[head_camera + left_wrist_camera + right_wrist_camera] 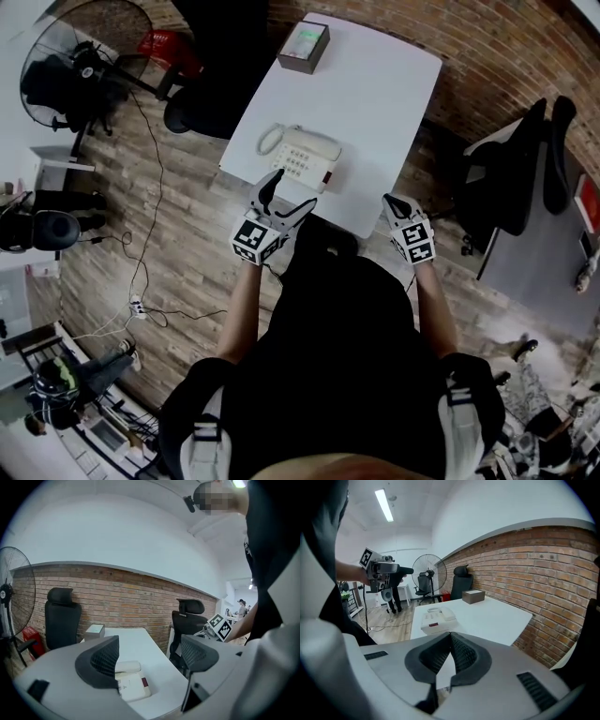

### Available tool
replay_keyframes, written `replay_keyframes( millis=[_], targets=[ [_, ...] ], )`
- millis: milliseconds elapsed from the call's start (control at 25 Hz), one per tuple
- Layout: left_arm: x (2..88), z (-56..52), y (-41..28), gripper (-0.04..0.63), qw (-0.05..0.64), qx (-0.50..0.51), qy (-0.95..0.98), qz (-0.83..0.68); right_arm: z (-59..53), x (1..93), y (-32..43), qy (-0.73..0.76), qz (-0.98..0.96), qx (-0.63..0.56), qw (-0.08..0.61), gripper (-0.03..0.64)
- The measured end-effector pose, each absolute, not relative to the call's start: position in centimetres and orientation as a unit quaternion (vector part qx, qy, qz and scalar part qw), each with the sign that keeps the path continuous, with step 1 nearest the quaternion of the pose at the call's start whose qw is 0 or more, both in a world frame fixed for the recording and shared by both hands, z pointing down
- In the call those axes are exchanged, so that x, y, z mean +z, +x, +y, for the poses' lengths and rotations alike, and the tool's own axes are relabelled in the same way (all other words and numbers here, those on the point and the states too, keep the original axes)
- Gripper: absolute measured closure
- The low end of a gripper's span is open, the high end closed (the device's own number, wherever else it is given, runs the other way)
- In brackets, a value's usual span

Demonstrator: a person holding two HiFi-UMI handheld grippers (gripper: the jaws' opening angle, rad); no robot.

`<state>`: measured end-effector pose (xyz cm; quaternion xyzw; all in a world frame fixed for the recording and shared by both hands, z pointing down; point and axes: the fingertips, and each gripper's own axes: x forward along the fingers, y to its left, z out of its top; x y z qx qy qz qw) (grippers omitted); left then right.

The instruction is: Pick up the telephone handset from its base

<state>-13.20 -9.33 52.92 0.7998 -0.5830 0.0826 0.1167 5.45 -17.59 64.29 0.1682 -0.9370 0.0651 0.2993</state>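
A cream telephone (305, 157) sits near the front edge of the white table (375, 103), with its handset (271, 139) lying in the cradle on the phone's left side. My left gripper (287, 197) hovers just short of the table edge, in front of the phone, open and holding nothing. In the left gripper view the phone (133, 685) and handset (127, 666) show past the left finger (101, 660). My right gripper (397, 206) is at the table's front right, shut and holding nothing. The right gripper view has the phone (436, 618) ahead on the left.
A grey box (303, 47) stands at the table's far end. Black office chairs (511, 178) stand to the right, another chair (211, 103) to the left. A floor fan (80, 47) and cables (141, 300) are on the wooden floor at left. A brick wall (543, 588) runs behind the table.
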Motion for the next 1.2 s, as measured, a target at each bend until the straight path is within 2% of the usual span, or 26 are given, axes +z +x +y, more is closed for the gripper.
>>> replay_keyframes(
  millis=[320, 560, 1200],
  targets=[
    [54.3, -11.1, -16.7, 0.189, 0.125, 0.106, 0.818, -0.552, -18.7, 64.9, 2.6, 0.18, -0.93, 0.067, 0.315, 0.618],
    [55.7, -14.2, -16.6, 0.189, 0.097, 0.178, 0.848, -0.49, -20.0, 65.2, 0.9, 0.204, -0.923, 0.079, 0.317, 0.618],
    [58.8, -19.0, -18.3, 0.188, 0.058, 0.262, 0.893, -0.362, -22.2, 65.2, -2.0, 0.258, -0.904, 0.103, 0.325, 0.618]
  ],
)
